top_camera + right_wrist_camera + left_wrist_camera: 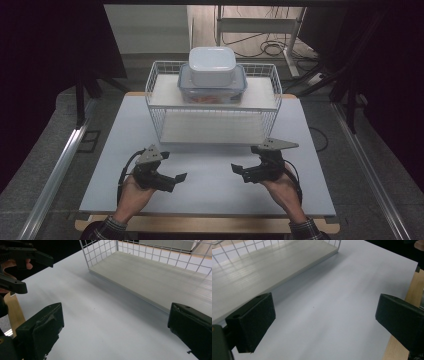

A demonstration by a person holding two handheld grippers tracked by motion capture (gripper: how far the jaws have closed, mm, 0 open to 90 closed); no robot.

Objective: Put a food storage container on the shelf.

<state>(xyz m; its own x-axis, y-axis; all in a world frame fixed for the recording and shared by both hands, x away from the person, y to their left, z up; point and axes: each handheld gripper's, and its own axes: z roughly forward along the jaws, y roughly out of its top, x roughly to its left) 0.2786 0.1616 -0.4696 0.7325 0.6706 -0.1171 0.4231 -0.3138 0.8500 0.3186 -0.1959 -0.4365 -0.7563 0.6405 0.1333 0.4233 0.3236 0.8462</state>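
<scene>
We cannot identify the orange contents of the clear container; the white box covers its lid. The wire rack is cut off in both gripper views.

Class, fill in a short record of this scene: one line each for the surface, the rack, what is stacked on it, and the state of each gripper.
surface: pale table
rack: white wire shelf rack, two levels, lower level bare
stack: white lidded box on clear container, top level
left gripper: open, holding nothing, above the table
right gripper: open, holding nothing, above the table
</scene>
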